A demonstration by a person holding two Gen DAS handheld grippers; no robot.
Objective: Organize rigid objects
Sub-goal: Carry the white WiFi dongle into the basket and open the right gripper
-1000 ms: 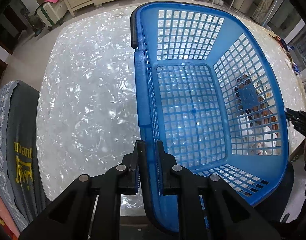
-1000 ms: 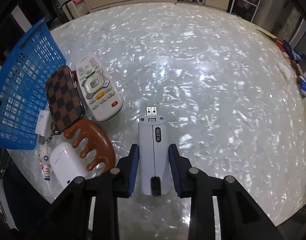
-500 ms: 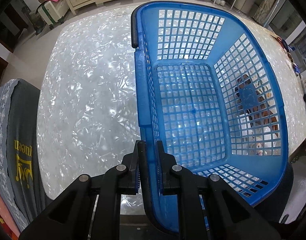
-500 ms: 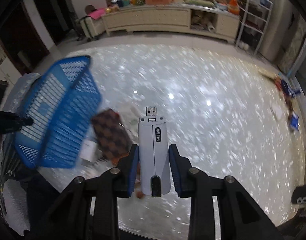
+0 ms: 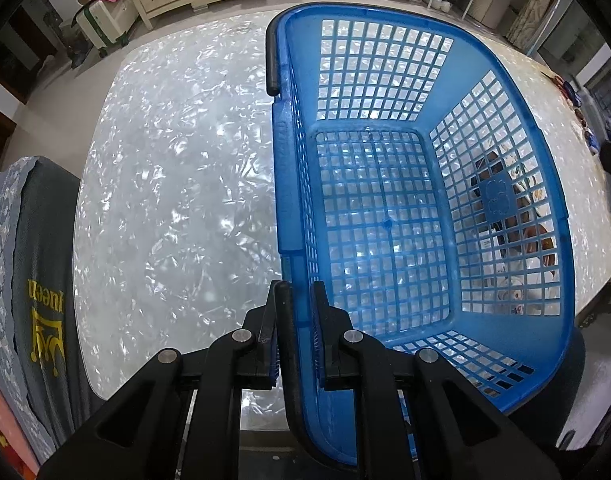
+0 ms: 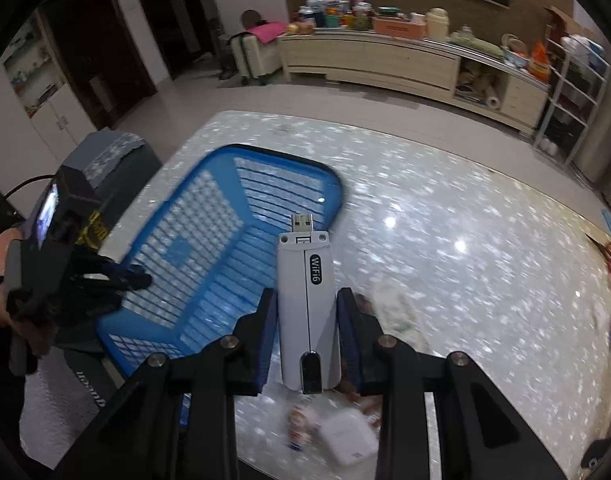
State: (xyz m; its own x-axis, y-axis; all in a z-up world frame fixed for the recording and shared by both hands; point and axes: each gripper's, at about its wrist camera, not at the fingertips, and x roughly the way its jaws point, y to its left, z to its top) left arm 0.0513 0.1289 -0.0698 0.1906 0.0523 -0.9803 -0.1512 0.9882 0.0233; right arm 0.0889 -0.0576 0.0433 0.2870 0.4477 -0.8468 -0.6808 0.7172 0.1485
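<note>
Right tongs [image 6: 307, 328] are clamped on the white WiFi dongle [image 6: 308, 312], pads on its two long sides, USB plug pointing forward and away from you; it rides high above the table [image 6: 465, 264], with the blue basket [image 6: 209, 264] ahead and to the left of the tongs; that view is smeared by motion, so read its distances loosely.

Left tongs [image 5: 295, 336] are pinched on the basket's near rim [image 5: 293, 280], one finger outside, one inside; the basket floor looks bare through the mesh; a few loose items show through its right wall, outside it on the table.

Step in hand, as I judge it: carry the dongle over the basket and set it in.

- Keep the left grip firm; it steadies the basket while you drop in.
- Bring the right tongs over the rim, well clear of the left tongs.
- Lower until the dongle is near the floor before parting the fingers; a smooth, hard casing will likely bounce or skid on the mesh.
- Lay it flat, plug clear of the grid holes.
</note>
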